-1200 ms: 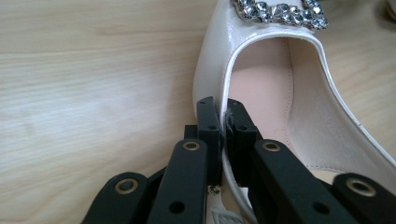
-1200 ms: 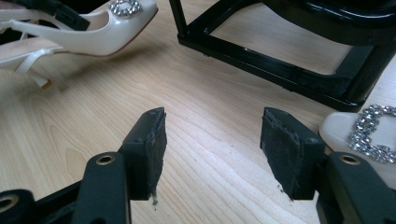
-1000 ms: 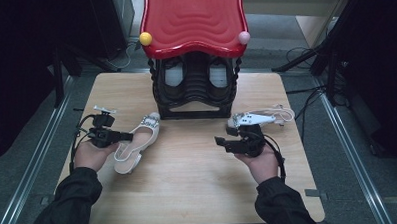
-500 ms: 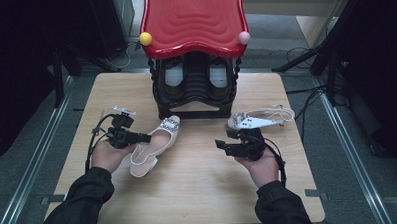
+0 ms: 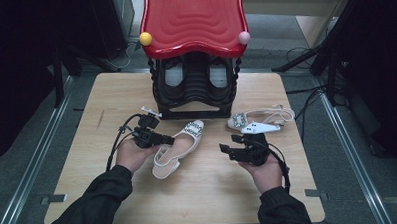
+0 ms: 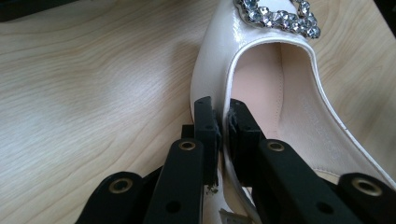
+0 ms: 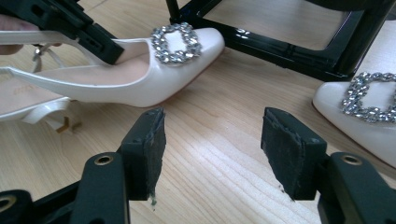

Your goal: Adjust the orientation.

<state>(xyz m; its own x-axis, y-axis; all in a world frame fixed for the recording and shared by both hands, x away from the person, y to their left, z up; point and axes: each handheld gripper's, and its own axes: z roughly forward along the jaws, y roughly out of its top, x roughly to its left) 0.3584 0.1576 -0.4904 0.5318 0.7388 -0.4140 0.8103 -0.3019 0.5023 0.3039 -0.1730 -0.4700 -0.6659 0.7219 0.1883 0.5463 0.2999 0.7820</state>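
The shoe (image 5: 180, 146) is being held by its side wall in the left gripper (image 5: 163, 140), toe pointing toward the rack (image 5: 196, 94); the right gripper (image 5: 227, 147) is being kept wide open, holding nothing.

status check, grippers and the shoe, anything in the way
Left gripper clamped on white shoe's side wall. Right gripper open, nothing between jaws. Second shoe lies apart; black rack just beyond the toe.

Two white buckled shoes (image 5: 180, 145) (image 5: 257, 122), two dark shoes (image 5: 174, 75) (image 5: 219, 73) in one red-topped rack (image 5: 193, 22), two grippers (image 5: 165, 140) (image 5: 225, 150).
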